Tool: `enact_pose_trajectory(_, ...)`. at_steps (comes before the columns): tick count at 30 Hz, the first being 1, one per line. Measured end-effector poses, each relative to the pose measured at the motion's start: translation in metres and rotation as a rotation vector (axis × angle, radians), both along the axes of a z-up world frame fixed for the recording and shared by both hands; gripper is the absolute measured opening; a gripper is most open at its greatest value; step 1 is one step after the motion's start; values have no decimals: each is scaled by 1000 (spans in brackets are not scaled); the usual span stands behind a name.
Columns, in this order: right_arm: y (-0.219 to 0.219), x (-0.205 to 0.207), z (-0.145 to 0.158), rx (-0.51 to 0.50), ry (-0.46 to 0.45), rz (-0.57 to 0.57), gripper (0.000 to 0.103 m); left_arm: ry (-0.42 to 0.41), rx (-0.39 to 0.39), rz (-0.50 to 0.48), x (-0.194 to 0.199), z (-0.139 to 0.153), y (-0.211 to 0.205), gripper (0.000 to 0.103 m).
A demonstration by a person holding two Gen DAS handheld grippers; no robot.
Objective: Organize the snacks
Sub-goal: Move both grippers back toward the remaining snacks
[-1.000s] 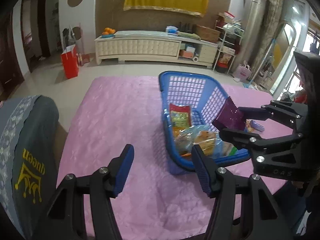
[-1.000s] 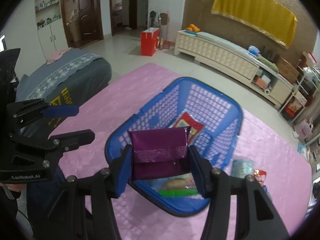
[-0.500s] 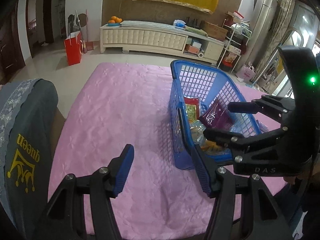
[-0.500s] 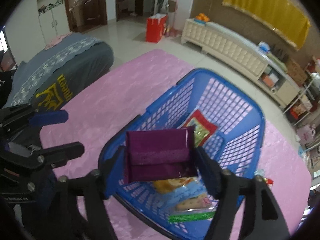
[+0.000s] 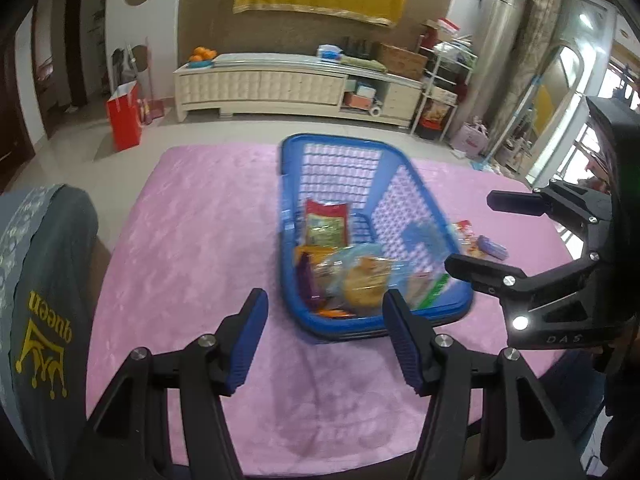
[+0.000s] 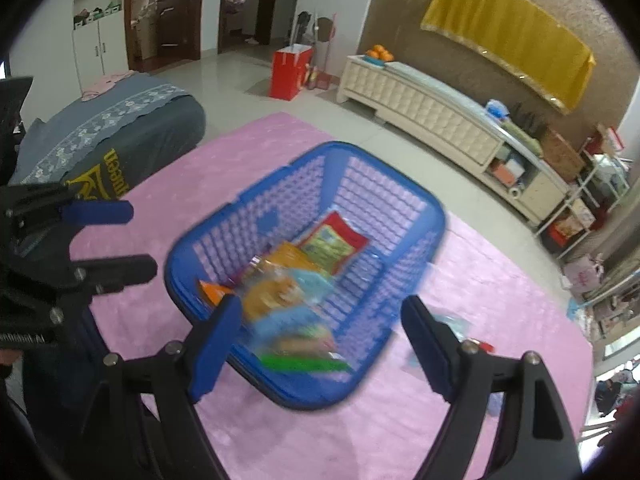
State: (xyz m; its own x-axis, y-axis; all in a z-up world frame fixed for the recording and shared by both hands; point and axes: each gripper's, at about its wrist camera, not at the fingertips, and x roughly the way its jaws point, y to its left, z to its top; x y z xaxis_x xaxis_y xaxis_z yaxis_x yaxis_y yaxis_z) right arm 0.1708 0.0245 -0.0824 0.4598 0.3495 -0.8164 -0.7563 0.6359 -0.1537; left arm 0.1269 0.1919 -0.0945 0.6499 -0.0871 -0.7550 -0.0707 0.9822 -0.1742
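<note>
Even, soft indoor light, fairly bright; daylight glare blows out the windows (image 5: pixel 596 148) at the right edge of the left view; strong fisheye bending and black vignette in the corners; blue basket (image 6: pixel 400 200) and its packets smeared by motion blur; background furniture sharper; shadows faint on the pink cloth (image 5: pixel 192 232).

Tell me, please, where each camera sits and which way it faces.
Left wrist: on the left gripper, angled down at the blue basket; its blue-padded fingers and the right gripper show.
Right wrist: on the right gripper, angled down over the basket; its opening, empty fingers and the left gripper show.
Shared: basket, pink cloth, yellow hanging.
</note>
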Motion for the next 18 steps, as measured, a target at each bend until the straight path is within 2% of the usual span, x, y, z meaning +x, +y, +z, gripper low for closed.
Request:
enact_pose_trajectory(5,-46,1,12,1,-25,-35,85,-11,19,-80,11,11,-44,57)
enact_pose_trajectory(12,-117,11,23,36,-35,-140,85,-14,51,-178,32,19,-107,57)
enact_pose_trajectory(14,-134,15,23,39,-34,-166,85,-14,54,-201,37,19,-123,66)
enact_pose_trajectory(18,-169,22,18,37,-28,-210,85,1,78,-261,52,18,-160,66)
